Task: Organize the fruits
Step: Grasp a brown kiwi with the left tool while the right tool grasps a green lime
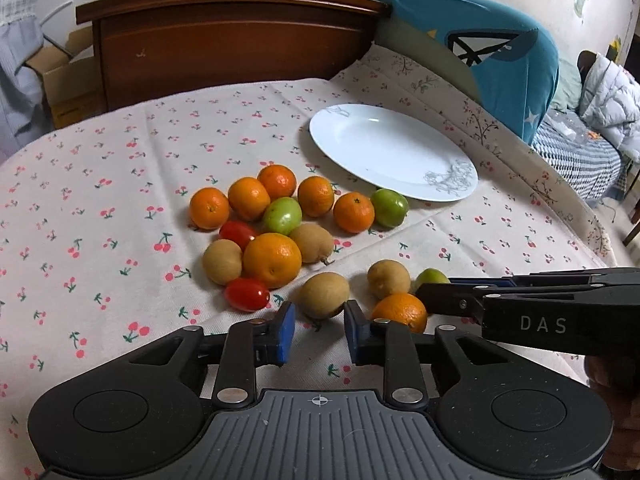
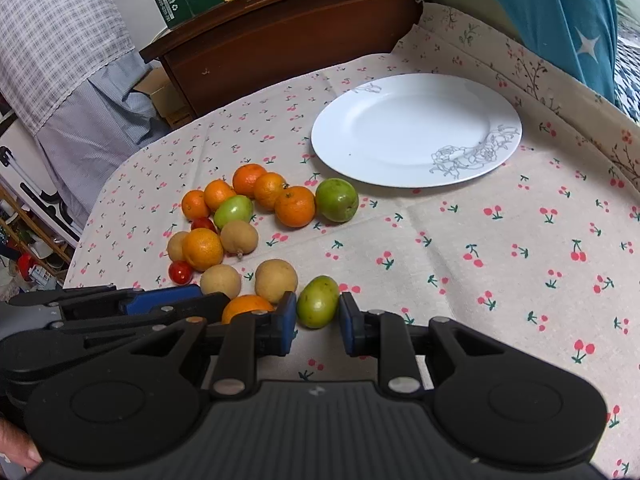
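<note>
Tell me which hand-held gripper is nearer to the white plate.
Right. The right hand-held gripper sits open before a green fruit, nearer the white plate. The left hand-held gripper is further left, facing a brown fruit.

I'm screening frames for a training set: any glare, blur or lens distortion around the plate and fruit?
Left wrist view: a small glare spot on the white plate, fruit sharp, table edge and headboard bowed by the fisheye, dark corners. Right wrist view: plate evenly lit without hotspot, soft shadows under the fruit, green fruit at the right claw sharp.
</note>
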Available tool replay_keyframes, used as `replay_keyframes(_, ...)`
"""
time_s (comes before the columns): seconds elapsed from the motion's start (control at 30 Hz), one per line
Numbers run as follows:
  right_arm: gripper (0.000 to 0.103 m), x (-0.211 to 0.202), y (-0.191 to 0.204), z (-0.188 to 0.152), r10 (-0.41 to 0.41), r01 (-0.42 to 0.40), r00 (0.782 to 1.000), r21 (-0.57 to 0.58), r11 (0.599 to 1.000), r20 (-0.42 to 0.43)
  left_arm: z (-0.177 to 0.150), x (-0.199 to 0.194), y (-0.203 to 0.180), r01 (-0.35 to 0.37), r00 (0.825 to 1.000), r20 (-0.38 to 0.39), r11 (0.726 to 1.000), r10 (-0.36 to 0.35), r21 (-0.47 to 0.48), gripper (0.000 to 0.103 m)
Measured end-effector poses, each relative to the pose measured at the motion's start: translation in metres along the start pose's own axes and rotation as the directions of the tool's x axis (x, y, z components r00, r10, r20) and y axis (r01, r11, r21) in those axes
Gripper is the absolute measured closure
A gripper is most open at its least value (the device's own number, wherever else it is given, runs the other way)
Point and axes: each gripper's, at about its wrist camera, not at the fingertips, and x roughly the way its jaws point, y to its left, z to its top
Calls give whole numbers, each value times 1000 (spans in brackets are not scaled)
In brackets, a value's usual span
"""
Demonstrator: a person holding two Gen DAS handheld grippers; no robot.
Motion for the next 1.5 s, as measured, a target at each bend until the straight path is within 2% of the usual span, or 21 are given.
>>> replay_keyframes(0.23, 80, 0, -1, 0, -3, 3, 1000, 4, 1000, -1, 5, 3, -3, -21, 999, 24, 1000, 21, 0, 59)
replay_keyframes(0.27, 80, 0, -1, 0, -2, 2, 1000, 5, 1000, -1, 5, 4, -3, -22, 999, 30, 1000, 22, 3, 59)
replay_keyframes(0.4, 80, 0, 0, 0, -4, 4, 1000, 4, 1000, -1, 6, 8, -5, 2, 999, 37, 1000, -2, -1, 61)
replay_keyframes(0.47, 80, 0, 0, 0, -4, 4, 1000, 4, 1000, -1, 6, 9, -4, 9, 999, 33, 1000, -9, -8, 75)
replay_keyframes(0.5, 80, 0, 0, 0, -4, 4, 1000, 6, 1000, -1, 6, 9, -4, 14, 999, 31, 1000, -14, -11, 78)
replay_keyframes(0.97, 80, -11, -3, 11, 15, -16, 1000, 22, 1000, 25, 21, -12, -10, 4, 995, 97, 1000, -2, -25, 78)
replay_keyframes(1.27, 80, -21, -7, 30, 46, -48, 998, 41, 998, 53, 40, -19, -14, 29, 992, 119, 1000, -29, -3, 78)
replay_keyframes(1.5, 80, -20, -22, 57, 53, -56, 997, 61, 997, 55, 62, -5, -12, 63, 993, 100, 998, -64, 9, 78)
